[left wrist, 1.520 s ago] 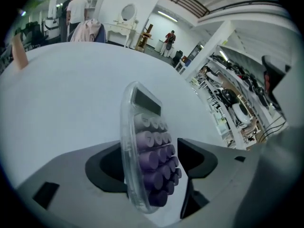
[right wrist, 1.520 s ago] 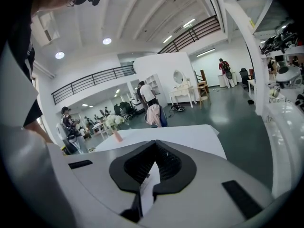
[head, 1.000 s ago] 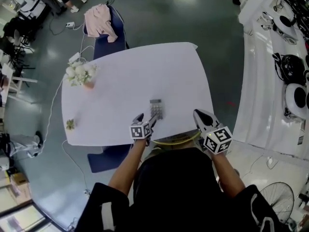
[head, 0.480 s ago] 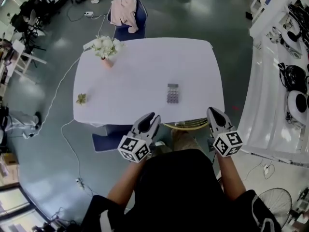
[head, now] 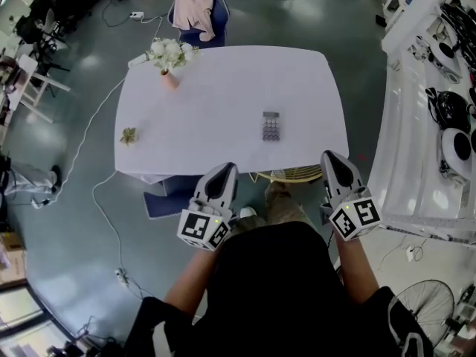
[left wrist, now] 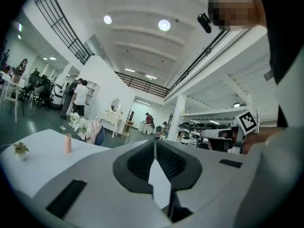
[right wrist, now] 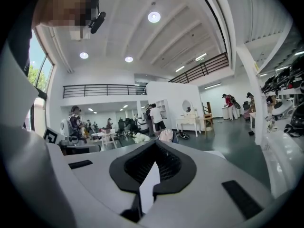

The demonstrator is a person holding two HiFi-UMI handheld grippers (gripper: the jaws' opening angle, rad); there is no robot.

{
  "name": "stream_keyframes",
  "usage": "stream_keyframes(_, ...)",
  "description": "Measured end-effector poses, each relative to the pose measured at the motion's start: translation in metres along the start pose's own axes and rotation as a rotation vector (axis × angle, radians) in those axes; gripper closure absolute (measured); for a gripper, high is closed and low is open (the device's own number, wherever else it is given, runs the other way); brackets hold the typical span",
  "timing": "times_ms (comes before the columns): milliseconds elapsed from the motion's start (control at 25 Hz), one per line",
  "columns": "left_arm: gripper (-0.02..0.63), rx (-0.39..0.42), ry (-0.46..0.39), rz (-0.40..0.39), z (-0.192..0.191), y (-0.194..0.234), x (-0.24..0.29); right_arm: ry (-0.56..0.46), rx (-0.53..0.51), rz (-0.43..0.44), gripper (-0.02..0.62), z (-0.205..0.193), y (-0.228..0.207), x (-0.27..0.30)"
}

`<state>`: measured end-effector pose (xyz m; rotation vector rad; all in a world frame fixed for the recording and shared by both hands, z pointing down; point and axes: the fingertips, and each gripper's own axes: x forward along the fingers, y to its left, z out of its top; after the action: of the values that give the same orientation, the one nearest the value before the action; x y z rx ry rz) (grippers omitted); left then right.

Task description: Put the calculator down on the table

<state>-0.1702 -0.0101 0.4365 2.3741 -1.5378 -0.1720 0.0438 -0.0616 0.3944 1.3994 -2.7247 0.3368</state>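
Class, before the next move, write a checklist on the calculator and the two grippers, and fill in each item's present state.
1. Calculator lies flat on the table: ok.
2. Left gripper empty, fingers just closed together: ok.
3. Right gripper empty, fingers together: ok.
4. Both grippers held off the table, apart from the calculator: ok.
5. Flower vase upright, away from the calculator: ok.
6. Calculator's display on or off: cannot tell.

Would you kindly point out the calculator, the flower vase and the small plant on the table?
calculator (head: 271,126): head view, middle of its keypad.
flower vase (head: 170,79): head view, its pink body below the white blooms.
small plant (head: 129,134): head view, centre of its green leaves.
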Motion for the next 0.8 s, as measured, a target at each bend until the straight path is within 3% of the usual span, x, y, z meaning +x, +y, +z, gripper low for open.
stream_keyframes(200,0.592,0.072,-0.01,0.006,0.007,-0.001,-0.015,0.026,0.0,-0.039,0.597,-0.017,0.005,-0.005)
stream_keyframes(800,0.592,0.048,0.014,0.013,-0.001,0.001,-0.012,0.018,-0.04,-0.026,0.597,-0.016,0.011,0.0)
